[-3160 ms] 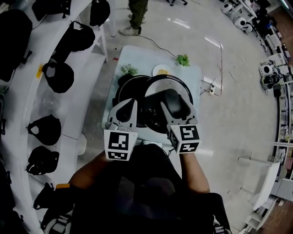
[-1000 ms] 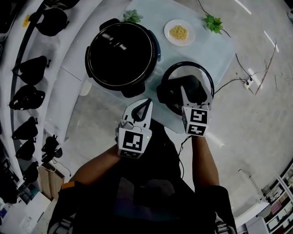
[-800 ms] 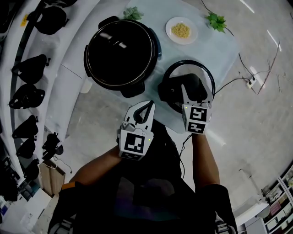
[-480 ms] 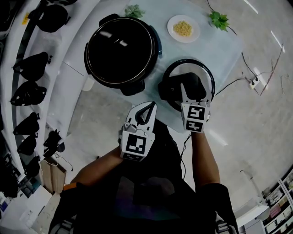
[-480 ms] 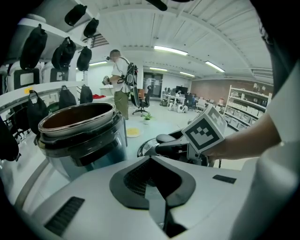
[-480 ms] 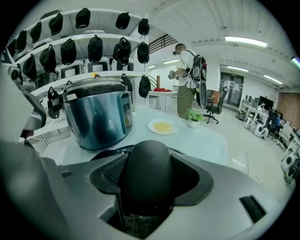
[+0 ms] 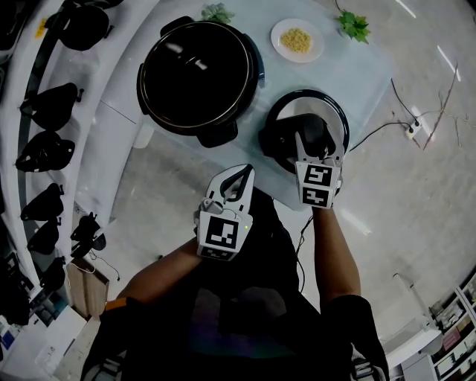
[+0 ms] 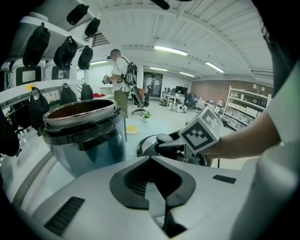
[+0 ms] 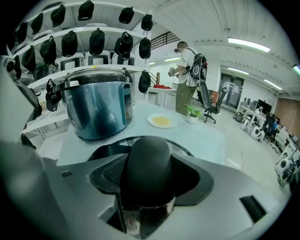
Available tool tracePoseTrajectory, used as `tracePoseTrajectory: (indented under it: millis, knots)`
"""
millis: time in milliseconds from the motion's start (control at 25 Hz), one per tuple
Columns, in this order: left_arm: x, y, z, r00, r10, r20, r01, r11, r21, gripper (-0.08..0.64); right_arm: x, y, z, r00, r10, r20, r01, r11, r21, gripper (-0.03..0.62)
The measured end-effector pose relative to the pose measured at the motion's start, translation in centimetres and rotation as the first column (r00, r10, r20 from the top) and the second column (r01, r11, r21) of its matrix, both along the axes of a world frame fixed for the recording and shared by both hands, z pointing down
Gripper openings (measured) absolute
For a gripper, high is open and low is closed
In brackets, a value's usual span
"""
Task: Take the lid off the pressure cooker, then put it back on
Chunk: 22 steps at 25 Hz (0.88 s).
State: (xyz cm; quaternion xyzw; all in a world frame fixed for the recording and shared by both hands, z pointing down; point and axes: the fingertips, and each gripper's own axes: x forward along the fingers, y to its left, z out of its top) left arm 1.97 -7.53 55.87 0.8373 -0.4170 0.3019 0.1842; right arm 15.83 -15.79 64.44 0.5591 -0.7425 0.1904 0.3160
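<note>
The handle of the lid (image 7: 329, 111) is largely hidden by the right gripper (image 7: 306, 143), which is clamped on it. The left gripper (image 7: 239, 175) is held closed and empty. The lid, earlier over the pressure cooker (image 7: 197, 74), is now seen on the bench (image 7: 361, 71) at the cooker's 4 o'clock.

Cooker (image 7: 199, 78): on the left of the bench (image 7: 357, 74), uncovered.
Lid (image 7: 294, 108): right of the cooker and apart from it, at the bench's front edge.
Plate (image 7: 297, 40): behind the lid.
Plant (image 7: 352, 24): far right corner, beyond the plate.
Second plant (image 7: 216, 13): behind the cooker.
Right gripper (image 7: 311, 141): over the lid, jaws either side of its knob.
Left gripper (image 7: 236, 178): before the bench, left of the lid, jaws together.
</note>
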Motion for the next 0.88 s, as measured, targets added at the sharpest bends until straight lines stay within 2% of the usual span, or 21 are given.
tracePoseTrajectory:
  millis: [160, 320, 560, 880]
  knots:
    - [-1.0, 0.4, -0.1, 1.0, -0.011, 0.01, 0.011, 1.0, 0.012, 0.006, -0.2, 0.3, 0.3, 1.0, 0.003, -0.018, -0.003, 1.0, -0.016, 0.296]
    - [-1.8, 0.5, -2.3, 0.999, -0.035, 0.01, 0.034, 0.998, 0.061, 0.006, 0.0, 0.8, -0.4, 0.999, 0.006, -0.05, -0.008, 1.0, -0.021, 0.298]
    - [-4.0, 1.9, -5.9, 0.997, -0.076, -0.01, 0.076, 0.99, 0.12, 0.006, -0.6, 2.8, -6.2, 0.998, 0.054, -0.014, -0.052, 0.996, 0.076, 0.294]
    - [-5.4, 4.9, -9.9, 0.991, -0.095, -0.089, 0.11, 0.977, 0.183, 0.006, -3.2, 7.8, -13.6, 0.996, 0.075, 0.05, -0.083, 0.981, 0.176, 0.223]
